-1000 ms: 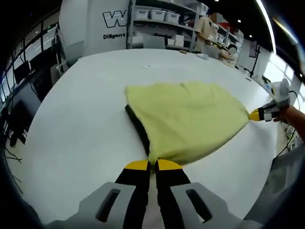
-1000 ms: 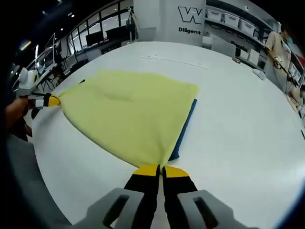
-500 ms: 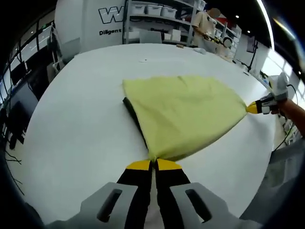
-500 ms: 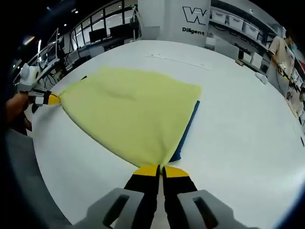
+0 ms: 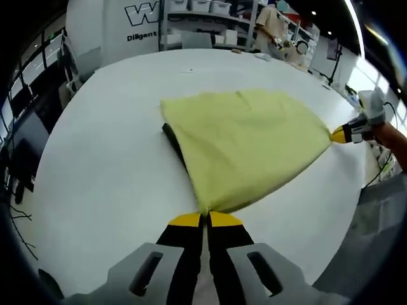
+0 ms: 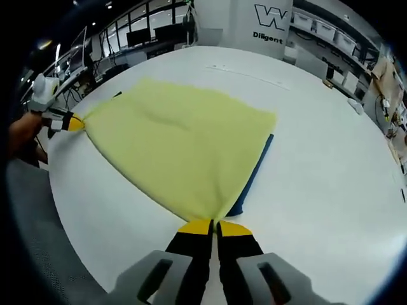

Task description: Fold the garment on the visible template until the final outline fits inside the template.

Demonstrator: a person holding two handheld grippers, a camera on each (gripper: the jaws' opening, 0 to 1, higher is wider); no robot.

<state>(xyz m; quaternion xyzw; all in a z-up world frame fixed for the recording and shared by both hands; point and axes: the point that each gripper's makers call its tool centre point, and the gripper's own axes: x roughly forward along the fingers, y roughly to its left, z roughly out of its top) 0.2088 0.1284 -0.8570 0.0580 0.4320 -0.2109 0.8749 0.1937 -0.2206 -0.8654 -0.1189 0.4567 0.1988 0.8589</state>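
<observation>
White table: both tongs pinch corners of the yellow garment.

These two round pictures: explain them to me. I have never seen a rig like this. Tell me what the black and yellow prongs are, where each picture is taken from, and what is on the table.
No robot here: a person holds a two-jaw gripper in each hand, and a fisheye camera rides on each.

The left gripper rises from the bottom of the left gripper view; the right gripper does the same in the right gripper view. Each also shows far off in the other's view.

On the white table lies a yellow garment. Each gripper is shut on a corner of it. Under the garment a dark blue template peeks out along one edge.
</observation>
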